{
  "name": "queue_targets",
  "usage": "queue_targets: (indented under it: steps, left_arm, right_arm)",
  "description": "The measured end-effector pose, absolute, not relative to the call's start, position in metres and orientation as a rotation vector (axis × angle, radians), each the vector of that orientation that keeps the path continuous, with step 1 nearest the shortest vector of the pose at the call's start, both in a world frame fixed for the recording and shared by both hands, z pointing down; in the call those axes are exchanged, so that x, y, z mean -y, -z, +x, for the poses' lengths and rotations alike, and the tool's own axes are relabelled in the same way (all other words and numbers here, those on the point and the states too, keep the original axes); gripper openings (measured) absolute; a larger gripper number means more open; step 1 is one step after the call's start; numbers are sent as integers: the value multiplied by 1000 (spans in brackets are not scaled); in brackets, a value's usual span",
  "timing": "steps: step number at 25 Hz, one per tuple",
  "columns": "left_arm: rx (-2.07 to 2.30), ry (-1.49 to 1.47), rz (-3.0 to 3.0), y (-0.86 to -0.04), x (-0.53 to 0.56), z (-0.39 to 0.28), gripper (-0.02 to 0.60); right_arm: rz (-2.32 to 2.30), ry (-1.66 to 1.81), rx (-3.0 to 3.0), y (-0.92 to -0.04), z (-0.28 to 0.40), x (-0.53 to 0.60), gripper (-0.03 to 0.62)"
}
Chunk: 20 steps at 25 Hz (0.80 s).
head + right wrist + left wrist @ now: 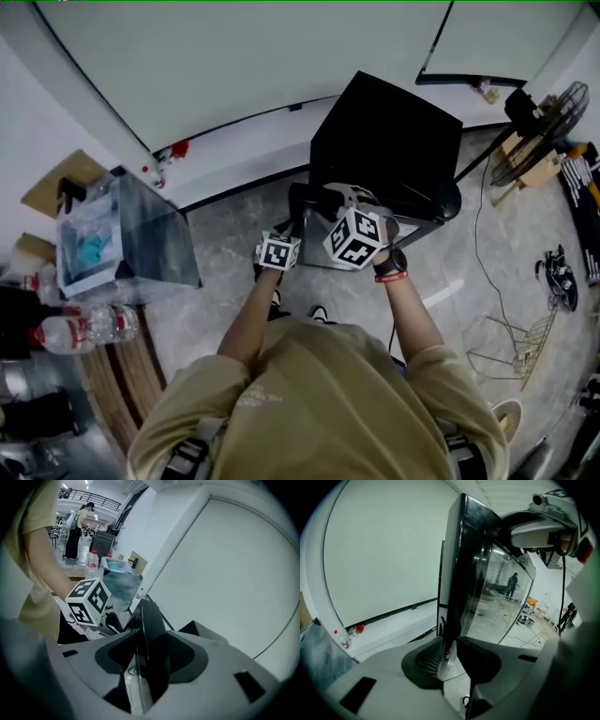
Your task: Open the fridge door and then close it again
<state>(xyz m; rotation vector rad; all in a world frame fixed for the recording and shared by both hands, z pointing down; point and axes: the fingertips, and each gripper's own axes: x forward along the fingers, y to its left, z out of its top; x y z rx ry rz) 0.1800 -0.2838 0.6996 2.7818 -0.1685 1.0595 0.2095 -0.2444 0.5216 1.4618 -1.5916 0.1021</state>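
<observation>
In the head view the black fridge (389, 150) stands on the floor by the wall. Its door (309, 246) looks swung partly out toward the person, with the left tongs (291, 227) and right tongs (330, 204) at its free edge. The left gripper view shows those tongs pinching the glass door's edge; a light grip that lets the wrist follow the hinge arc seems best. In the right gripper view the tongs clamp the same edge, so both should travel together to avoid twisting the door.
</observation>
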Motion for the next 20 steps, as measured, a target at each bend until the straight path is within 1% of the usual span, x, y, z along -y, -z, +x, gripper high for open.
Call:
queue_targets:
  steps: [20]
  left_arm:
    - [-52, -1082, 2817, -697, 308, 230, 97]
  right_arm:
    - [1593, -195, 1439, -524, 253, 267, 216]
